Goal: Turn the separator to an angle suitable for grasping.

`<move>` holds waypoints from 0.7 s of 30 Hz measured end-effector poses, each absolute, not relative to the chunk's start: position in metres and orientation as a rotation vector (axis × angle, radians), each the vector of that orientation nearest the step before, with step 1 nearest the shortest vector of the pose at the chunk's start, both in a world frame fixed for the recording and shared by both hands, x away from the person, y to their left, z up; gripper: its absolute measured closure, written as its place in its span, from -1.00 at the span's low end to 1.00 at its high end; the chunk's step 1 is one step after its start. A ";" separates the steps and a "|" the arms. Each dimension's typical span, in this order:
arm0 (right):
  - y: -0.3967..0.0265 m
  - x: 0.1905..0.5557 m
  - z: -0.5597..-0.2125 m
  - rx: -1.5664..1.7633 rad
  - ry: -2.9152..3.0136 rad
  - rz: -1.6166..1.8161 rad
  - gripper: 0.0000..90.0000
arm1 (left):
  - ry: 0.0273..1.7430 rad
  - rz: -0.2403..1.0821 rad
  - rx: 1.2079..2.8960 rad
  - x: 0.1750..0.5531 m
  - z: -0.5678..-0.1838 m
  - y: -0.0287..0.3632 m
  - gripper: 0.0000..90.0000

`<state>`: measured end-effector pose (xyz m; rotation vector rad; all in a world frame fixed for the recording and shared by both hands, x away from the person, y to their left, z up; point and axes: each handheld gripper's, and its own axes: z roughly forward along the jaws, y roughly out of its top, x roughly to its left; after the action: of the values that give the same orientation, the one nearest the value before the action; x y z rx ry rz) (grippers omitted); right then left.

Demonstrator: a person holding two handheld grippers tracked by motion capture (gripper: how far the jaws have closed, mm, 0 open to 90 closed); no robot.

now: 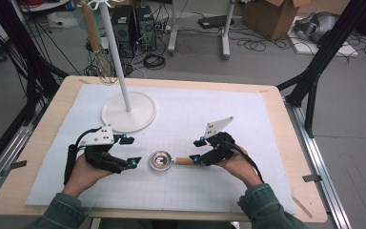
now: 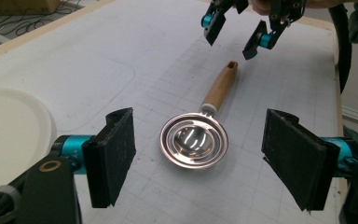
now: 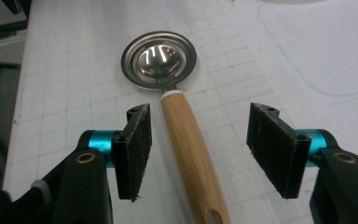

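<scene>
A metal ladle with a round, ringed bowl [image 1: 160,160] and a wooden handle [image 1: 185,161] lies flat on the white gridded mat [image 1: 228,109], handle pointing right. My right gripper [image 3: 207,149] is low over the handle [image 3: 189,154] and open; the pads stand on either side with a gap on each. In the high view the right gripper [image 1: 198,150] sits at the handle's end. My left gripper [image 1: 130,151] is open just left of the bowl. In the left gripper view the bowl [image 2: 195,140] lies ahead between its wide pads, and the right gripper [image 2: 233,32] hangs beyond the handle [image 2: 220,86].
A white stand with a round base [image 1: 127,112] and a thin pole rises at the back left of the mat. A whisk [image 1: 104,67] with a wooden handle hangs from it. The wooden table edge [image 1: 305,157] frames the mat.
</scene>
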<state>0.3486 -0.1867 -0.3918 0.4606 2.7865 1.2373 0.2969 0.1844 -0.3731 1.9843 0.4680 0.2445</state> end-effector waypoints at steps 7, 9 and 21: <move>-0.175 0.352 -0.404 0.439 2.825 1.230 0.00 | 0.476 0.249 1.982 0.294 -0.374 0.192 -0.43; -0.174 0.353 -0.407 0.434 2.831 1.231 0.02 | 0.482 0.254 1.978 0.294 -0.374 0.194 -0.43; -0.190 0.344 -0.412 0.494 2.788 1.290 0.04 | 0.486 0.257 1.978 0.289 -0.375 0.202 -0.44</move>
<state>0.3440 -0.1898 -0.4124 0.4935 2.7875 1.2903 0.2894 0.2023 -0.3747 1.9782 0.4856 0.2571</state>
